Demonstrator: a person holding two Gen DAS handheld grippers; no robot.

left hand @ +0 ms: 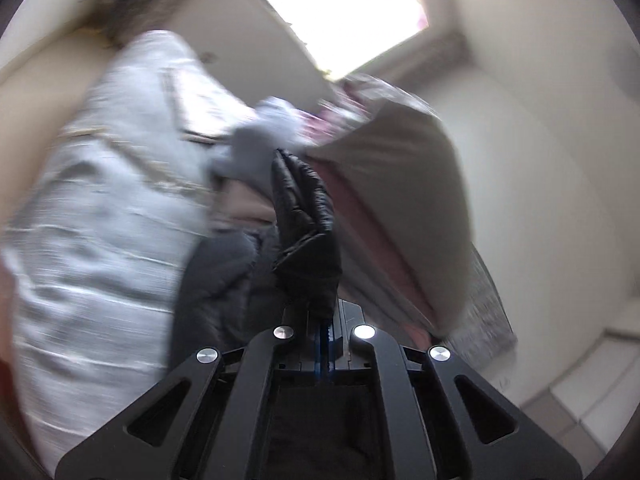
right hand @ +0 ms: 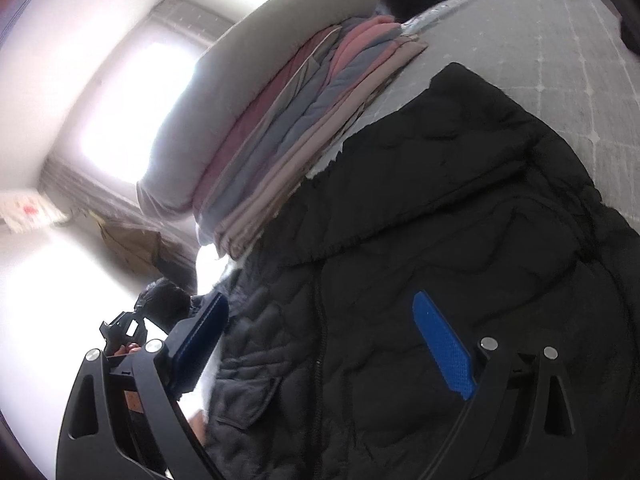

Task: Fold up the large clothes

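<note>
Left wrist view, blurred: left gripper (left hand: 322,320) clamped shut on a fold of the black quilted jacket (left hand: 306,216), which rises between its blue pads. Right wrist view: the same jacket (right hand: 440,240) lies spread on the pale grey bedspread (right hand: 540,60), zip visible, collar just beside a stack of folded bedding (right hand: 280,120). Right gripper (right hand: 320,344) hangs above the jacket with jaws wide apart, holding nothing. Beyond the stack, a bright window (right hand: 132,112).
</note>
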